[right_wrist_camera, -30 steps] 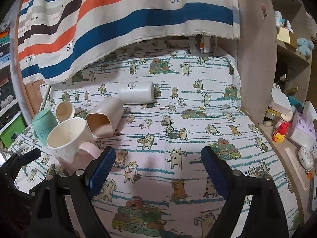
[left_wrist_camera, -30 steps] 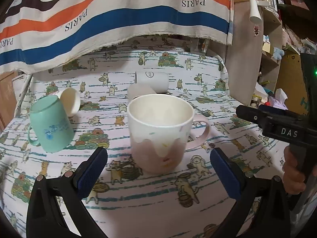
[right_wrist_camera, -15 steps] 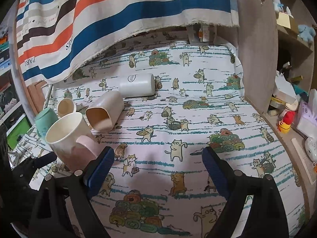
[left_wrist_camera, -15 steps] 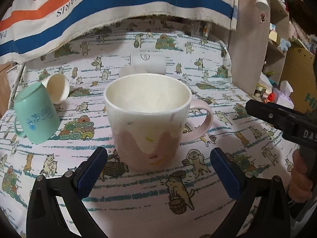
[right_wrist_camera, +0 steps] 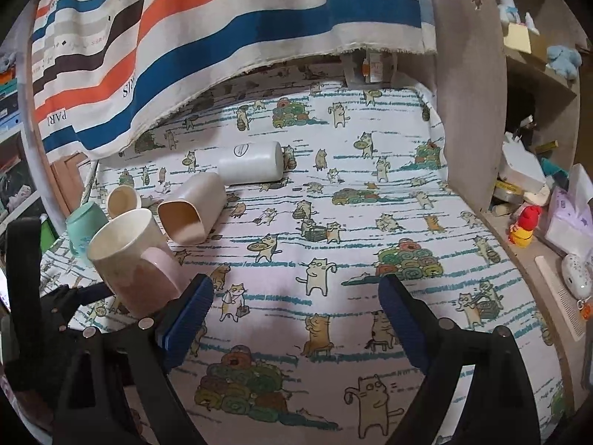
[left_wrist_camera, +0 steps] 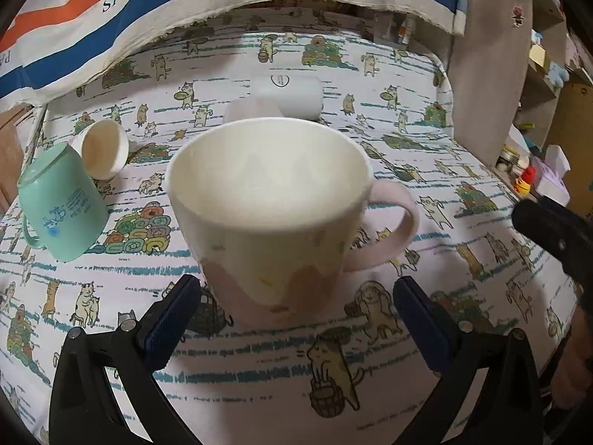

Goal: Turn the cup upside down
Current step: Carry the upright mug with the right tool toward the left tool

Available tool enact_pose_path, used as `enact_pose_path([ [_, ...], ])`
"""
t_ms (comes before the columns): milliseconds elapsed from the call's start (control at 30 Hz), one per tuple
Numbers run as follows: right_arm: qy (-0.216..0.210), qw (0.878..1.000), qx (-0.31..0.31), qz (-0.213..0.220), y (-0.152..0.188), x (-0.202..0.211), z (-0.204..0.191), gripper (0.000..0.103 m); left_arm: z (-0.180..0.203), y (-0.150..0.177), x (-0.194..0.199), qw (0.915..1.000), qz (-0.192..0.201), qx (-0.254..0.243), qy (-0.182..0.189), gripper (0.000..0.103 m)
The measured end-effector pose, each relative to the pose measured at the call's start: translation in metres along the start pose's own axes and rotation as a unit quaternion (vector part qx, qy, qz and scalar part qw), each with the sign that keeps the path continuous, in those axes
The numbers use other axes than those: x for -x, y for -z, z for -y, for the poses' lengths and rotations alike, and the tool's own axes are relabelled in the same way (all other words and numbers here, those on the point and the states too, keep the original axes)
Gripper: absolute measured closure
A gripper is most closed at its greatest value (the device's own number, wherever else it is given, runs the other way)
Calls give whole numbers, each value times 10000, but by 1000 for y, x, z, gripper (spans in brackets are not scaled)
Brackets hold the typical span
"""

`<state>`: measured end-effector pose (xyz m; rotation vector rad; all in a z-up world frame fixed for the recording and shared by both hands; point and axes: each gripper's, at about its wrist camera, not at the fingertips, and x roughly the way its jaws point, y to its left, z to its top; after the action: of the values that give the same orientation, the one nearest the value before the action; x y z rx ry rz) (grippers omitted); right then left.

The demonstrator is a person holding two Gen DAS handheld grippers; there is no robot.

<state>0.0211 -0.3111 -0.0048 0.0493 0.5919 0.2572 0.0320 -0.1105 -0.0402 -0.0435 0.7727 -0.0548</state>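
Your left claw (left_wrist_camera: 296, 296) is spread wide, one blue pad on each side of the cup's (left_wrist_camera: 274, 215) base, and neither pad touches the wall. That stance suits a grip low on the body, which would leave the rim free to swing over once you roll your wrist. The cup stands upright, mouth up, on the cat-print tabletop (left_wrist_camera: 259, 382) toward its near-left part, with the pink handle (left_wrist_camera: 393, 222) pointing to your right, clear of both pads.

Your right claw (right_wrist_camera: 296, 307) is also spread and holds nothing. It hangs over bare cloth to the right of the cup, and its left pad sits just beside the handle, so watch that side when the cup turns.

To the left of the cup, the mint mug (left_wrist_camera: 61, 204) stands mouth down and tilted, near the left edge of the tabletop. A small white cup (left_wrist_camera: 103, 154) lies on its side behind it. Behind your cup lies the beige tumbler (right_wrist_camera: 192, 213), open end toward you, and farther back a white bottle (right_wrist_camera: 250, 163) lies on its side near the far edge, under the striped cloth (right_wrist_camera: 185, 37).

The widest open room is the middle and right of the tabletop, as far as the wooden panel (right_wrist_camera: 470, 92). I judge that the safest side for the flip.
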Motion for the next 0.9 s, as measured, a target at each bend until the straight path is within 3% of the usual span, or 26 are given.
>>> enact_pose_path([
  [300, 176, 9998, 120, 19, 3, -1, 2, 11, -3, -9, -3, 10000, -16, 26, -48, 0],
  [667, 239, 9996, 100, -62, 3, -8, 6, 11, 2, -13, -9, 9993, 46, -328, -193, 0],
  [900, 312, 9992, 226, -92, 2, -10, 1, 11, -3, -13, -14, 9998, -24, -182, -9, 1],
])
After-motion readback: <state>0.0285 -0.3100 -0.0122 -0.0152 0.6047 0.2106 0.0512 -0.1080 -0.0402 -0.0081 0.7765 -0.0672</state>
